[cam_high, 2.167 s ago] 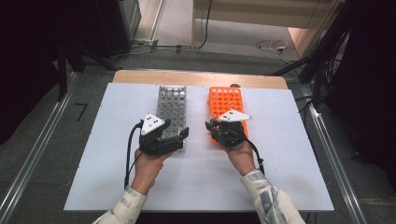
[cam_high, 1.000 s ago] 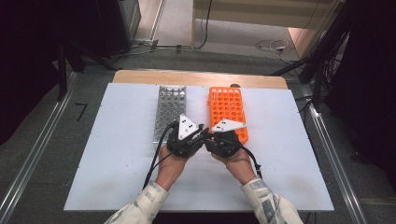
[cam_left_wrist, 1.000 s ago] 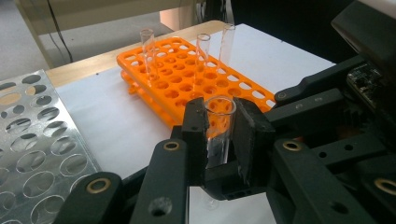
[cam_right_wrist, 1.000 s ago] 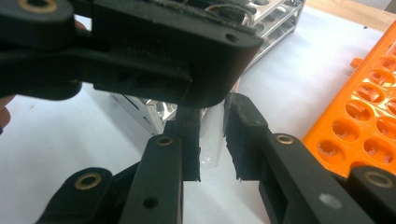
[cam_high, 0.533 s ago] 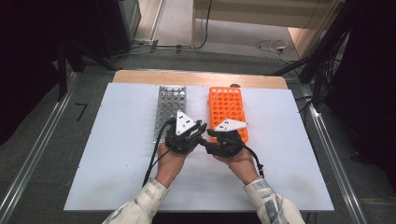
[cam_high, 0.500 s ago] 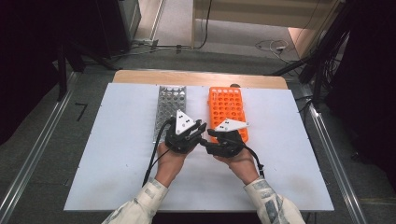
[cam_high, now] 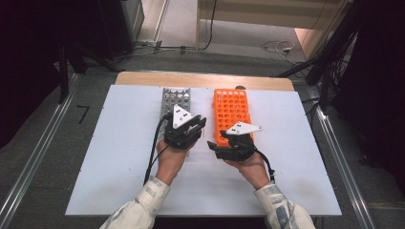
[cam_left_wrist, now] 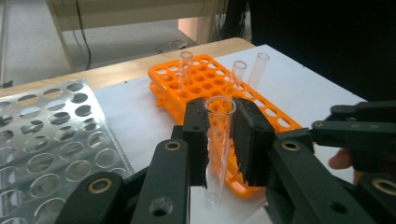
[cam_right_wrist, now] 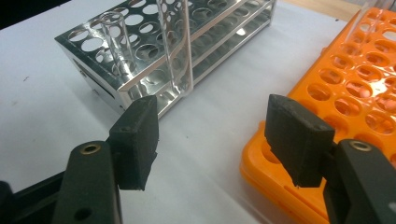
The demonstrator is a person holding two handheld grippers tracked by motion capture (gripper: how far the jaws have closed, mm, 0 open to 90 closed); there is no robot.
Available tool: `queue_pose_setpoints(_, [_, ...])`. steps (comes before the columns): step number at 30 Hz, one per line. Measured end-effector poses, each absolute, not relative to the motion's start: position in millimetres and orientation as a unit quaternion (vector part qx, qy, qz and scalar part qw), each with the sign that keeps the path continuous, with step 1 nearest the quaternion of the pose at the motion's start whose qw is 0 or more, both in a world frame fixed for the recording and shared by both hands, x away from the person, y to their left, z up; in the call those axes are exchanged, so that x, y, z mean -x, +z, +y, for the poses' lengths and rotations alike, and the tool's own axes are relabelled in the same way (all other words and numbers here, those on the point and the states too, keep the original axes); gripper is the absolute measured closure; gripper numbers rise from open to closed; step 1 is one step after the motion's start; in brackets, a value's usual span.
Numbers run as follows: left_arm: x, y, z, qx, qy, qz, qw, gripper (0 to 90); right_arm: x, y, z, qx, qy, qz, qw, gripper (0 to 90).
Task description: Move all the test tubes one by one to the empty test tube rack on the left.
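My left gripper (cam_left_wrist: 219, 140) pinches a clear test tube (cam_left_wrist: 217, 149) upright beside the orange rack (cam_left_wrist: 219, 88); my right gripper (cam_right_wrist: 219, 140), jaws spread and empty, faces the metal rack (cam_right_wrist: 154, 51), where another tube (cam_right_wrist: 116, 44) stands.

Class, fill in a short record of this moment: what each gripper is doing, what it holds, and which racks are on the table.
left gripper: shut on glass tube, held upright above the table
right gripper: open, holds nothing
orange rack: right side, three tubes standing at its far end
metal rack: left side, one tube in a near corner hole
table: white top
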State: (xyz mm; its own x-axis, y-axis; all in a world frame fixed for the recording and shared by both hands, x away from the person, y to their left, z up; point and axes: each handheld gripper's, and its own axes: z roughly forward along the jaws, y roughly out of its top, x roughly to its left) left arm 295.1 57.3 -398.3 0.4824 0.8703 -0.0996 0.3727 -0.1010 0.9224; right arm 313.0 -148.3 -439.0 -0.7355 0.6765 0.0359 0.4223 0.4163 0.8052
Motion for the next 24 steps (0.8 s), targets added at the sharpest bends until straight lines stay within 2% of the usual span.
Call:
queue_pose_setpoints(19, [-297,-390,79,-0.682,0.266,0.460,0.502,75.4,-316,-440,-155,-0.344,0.426,0.823,0.153,33.7])
queue_pose_setpoints(24, [-293,-388,85,-0.681,0.273,0.461,0.499,75.4,-317,-440,-157,-0.349,0.424,0.821,0.154,30.7])
